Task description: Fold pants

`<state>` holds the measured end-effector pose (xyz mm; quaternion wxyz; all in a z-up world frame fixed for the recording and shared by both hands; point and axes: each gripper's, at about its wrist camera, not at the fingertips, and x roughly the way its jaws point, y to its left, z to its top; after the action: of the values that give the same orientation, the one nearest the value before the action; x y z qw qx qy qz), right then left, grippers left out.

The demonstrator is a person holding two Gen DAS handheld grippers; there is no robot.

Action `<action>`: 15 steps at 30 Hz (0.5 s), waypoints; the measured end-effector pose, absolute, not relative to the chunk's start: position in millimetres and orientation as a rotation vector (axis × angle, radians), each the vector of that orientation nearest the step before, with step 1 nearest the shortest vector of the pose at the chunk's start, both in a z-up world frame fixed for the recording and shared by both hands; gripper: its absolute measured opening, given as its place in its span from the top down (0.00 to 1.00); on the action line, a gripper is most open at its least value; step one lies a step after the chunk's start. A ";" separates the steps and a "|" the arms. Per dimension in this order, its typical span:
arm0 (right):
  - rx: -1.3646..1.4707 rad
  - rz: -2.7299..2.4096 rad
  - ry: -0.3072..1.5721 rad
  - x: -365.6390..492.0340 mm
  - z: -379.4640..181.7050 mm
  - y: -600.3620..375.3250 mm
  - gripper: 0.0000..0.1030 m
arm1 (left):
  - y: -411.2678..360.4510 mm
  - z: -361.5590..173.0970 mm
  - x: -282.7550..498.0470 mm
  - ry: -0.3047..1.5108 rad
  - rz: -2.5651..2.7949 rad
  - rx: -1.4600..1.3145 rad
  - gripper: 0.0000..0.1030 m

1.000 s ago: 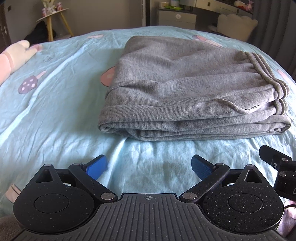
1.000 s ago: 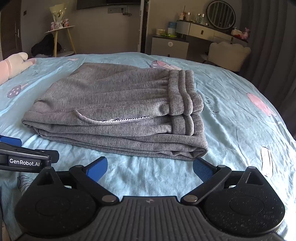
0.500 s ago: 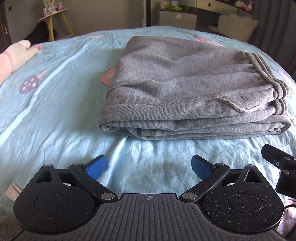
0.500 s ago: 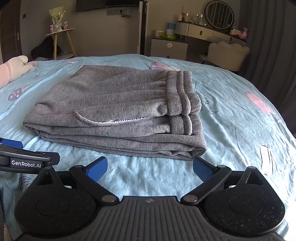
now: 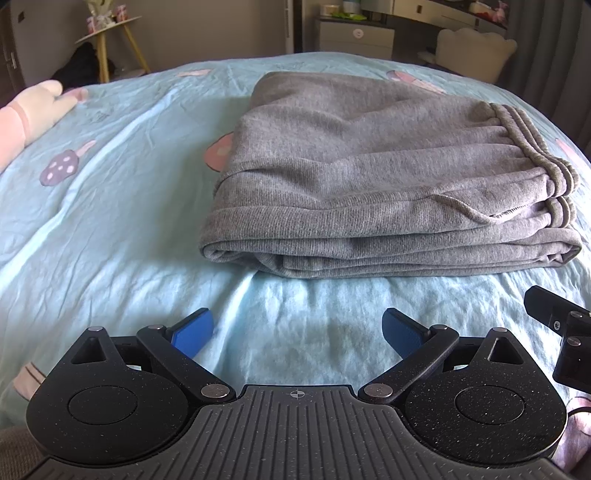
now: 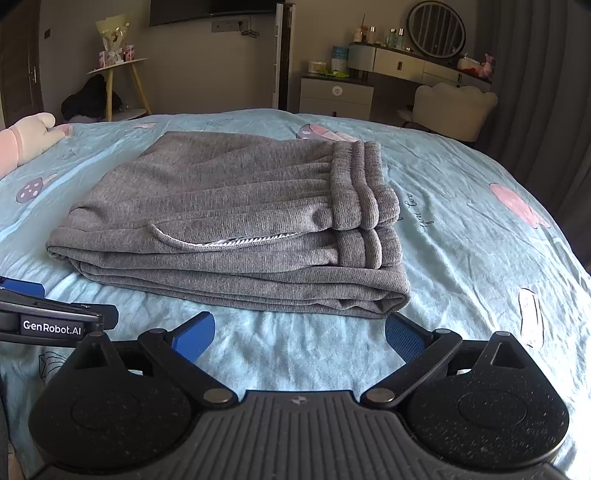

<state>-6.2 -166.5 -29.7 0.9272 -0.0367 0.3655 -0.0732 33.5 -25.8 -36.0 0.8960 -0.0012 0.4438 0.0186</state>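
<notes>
The grey pants [image 5: 376, 177] lie folded in a flat stack on the light blue bed sheet [image 5: 110, 221], waistband to the right. They also show in the right wrist view [image 6: 236, 221]. My left gripper [image 5: 297, 330] is open and empty, a short way in front of the stack's near edge. My right gripper [image 6: 299, 332] is open and empty, close to the stack's near right corner. The left gripper's body [image 6: 51, 321] shows at the left of the right wrist view. Part of the right gripper [image 5: 561, 332] shows at the right edge of the left wrist view.
A pink and cream plush toy [image 5: 29, 114] lies at the bed's far left. Beyond the bed stand a small round side table [image 6: 118, 74], a white cabinet [image 6: 336, 94], a dresser with a round mirror [image 6: 436, 33] and a cream chair [image 6: 450, 107]. Dark curtains [image 6: 535, 92] hang at the right.
Both grippers have drawn back and lifted slightly from the folded pants. They stay open. The pants have not moved.
</notes>
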 end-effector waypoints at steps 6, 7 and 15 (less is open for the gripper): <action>-0.070 -0.150 0.751 -5.7 -29.9 -166.8 0.04 | -26.3 -36.1 33.3 0.920 0.038 -0.002 0.02; -0.070 -0.150 0.751 -5.7 -29.9 -166.8 0.04 | -26.4 -36.0 33.2 0.919 0.039 -0.003 0.02; -0.058 -0.152 0.751 -5.7 -29.6 -168.2 0.04 | -25.4 -35.8 33.3 0.917 0.037 -0.007 0.02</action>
<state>-5.7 -168.2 -29.6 0.9270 -0.0284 0.3665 -0.0742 33.3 -25.4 -35.8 0.8965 -0.0036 0.4427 0.0176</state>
